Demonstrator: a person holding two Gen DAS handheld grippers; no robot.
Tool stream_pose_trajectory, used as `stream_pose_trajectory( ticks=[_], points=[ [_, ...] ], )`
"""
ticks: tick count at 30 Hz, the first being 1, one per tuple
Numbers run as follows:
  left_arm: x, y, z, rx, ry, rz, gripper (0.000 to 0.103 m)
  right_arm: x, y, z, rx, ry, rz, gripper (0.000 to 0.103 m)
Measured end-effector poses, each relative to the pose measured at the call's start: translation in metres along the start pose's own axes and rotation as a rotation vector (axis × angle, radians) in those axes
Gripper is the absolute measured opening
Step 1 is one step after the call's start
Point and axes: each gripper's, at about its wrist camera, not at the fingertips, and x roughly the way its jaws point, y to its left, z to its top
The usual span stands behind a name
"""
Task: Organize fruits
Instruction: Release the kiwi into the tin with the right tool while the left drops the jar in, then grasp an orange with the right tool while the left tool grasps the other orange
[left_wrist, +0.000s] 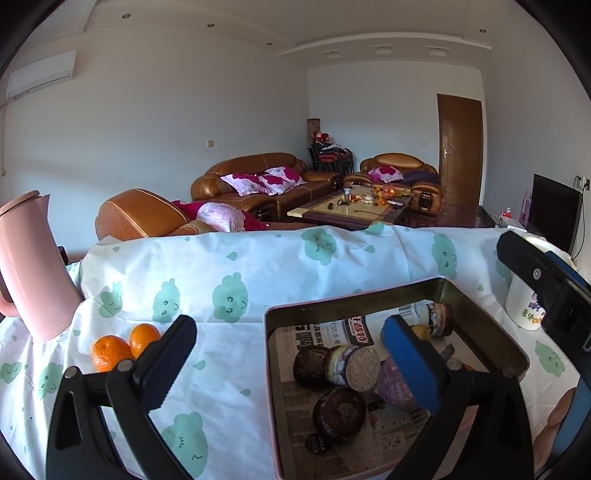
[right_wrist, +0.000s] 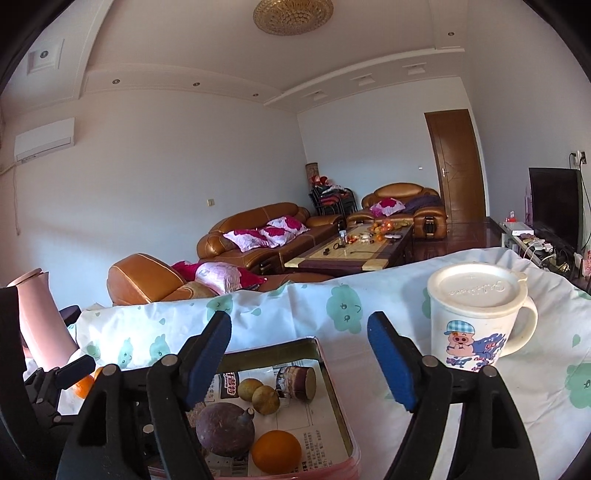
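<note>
While both the left gripper (left_wrist: 288, 354) and right gripper (right_wrist: 299, 358) hover wide open and empty, two round glossy oranges (left_wrist: 123, 345) lie touching on the cloud-print tablecloth (left_wrist: 229, 280) beside the pink jug (left_wrist: 31, 266). The newspaper-lined rectangular metal tin (right_wrist: 334, 391) holds another orange (right_wrist: 276, 451), a dark purple passion fruit (right_wrist: 225, 430) and two small brownish-green fruits (right_wrist: 258, 393).

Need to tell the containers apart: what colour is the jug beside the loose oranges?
Pink jug, clearest in the left wrist view.

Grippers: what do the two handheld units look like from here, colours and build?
Both are black plastic, scissor-like frames with silver pivot bolts. The left gripper has a blue foam pad on one finger and a ridged black face on the other. The right gripper shows blue pads on both fingers. No cables or markings are visible.
</note>
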Motion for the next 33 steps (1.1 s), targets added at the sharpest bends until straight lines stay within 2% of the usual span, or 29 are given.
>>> stream_pose_trajectory(
  ticks=[3,9,22,28,33],
  points=[
    [0.000,0.006,-0.001,0.004,-0.008,0.023,0.103,0.000,0.005,-0.002,-0.017,0.002,-0.004,0.082],
    [-0.003,0.020,-0.004,-0.031,-0.004,0.009,0.103,-0.001,0.015,-0.007,-0.057,0.021,-0.039,0.082],
    [-0.011,0.046,-0.013,-0.023,0.015,0.015,0.103,-0.023,0.021,-0.018,0.008,0.040,-0.094,0.082],
    [-0.009,0.067,-0.014,-0.021,0.027,0.043,0.103,-0.022,0.042,-0.023,0.000,0.064,-0.099,0.082],
    [-0.005,0.090,-0.015,-0.044,0.053,0.061,0.103,-0.017,0.069,-0.030,0.014,0.096,-0.069,0.082]
  ],
)
